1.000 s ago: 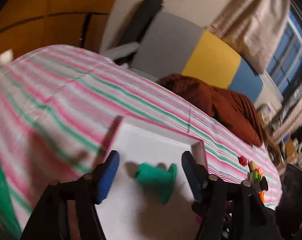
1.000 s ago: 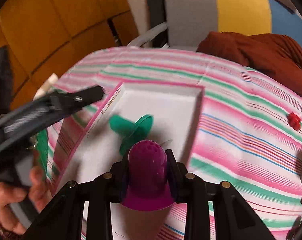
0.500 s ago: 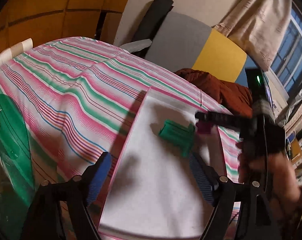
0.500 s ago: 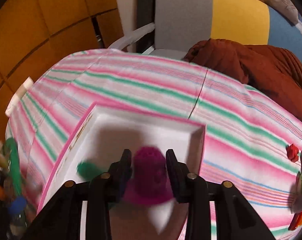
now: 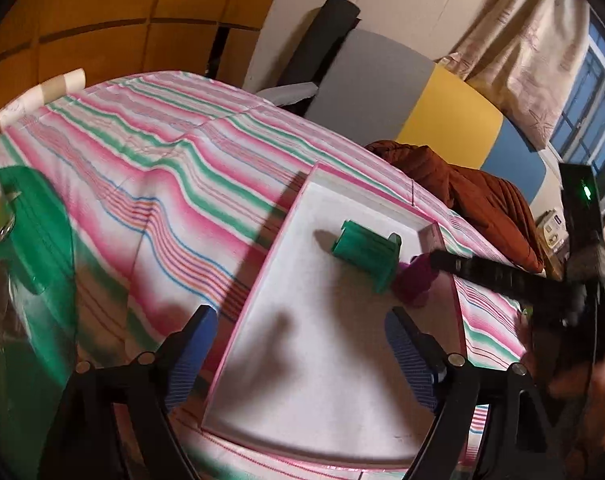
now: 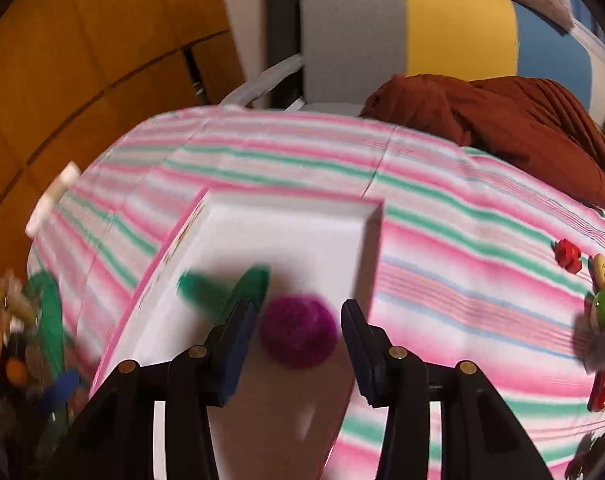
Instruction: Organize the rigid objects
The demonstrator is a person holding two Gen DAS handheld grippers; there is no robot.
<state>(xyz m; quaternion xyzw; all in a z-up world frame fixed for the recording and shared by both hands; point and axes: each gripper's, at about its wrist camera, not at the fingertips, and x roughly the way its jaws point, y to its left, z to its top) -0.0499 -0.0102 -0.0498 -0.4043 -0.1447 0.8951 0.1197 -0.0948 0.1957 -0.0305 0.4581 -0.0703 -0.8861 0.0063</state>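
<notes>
A purple piece [image 6: 298, 332] is seen lying on the floor of the white tray [image 6: 294, 232], near the tray's right wall. Just beside it, on its left and apparently touching it, a green piece [image 5: 368, 252] lies on its side on the same tray floor. The right gripper [image 6: 298, 340] is placed around the purple piece with its jaws spread wide; a clear gap is seen on each side, so nothing is gripped, and this view is blurred. From the left wrist view the purple piece [image 5: 416, 280] is partly covered by one finger of the right gripper. The left gripper [image 5: 302, 356] is held over the near end of the tray [image 5: 302, 380], jaws wide apart and nothing between them. The tray is set on a worktop covered by a striped cloth [image 5: 162, 152]. Well to the right of the tray, a cluster of small coloured toys [image 6: 600, 300] is seen on the cloth. Beyond the tray, a brown jacket [image 6: 502, 120] is draped at the worktop's far edge.
</notes>
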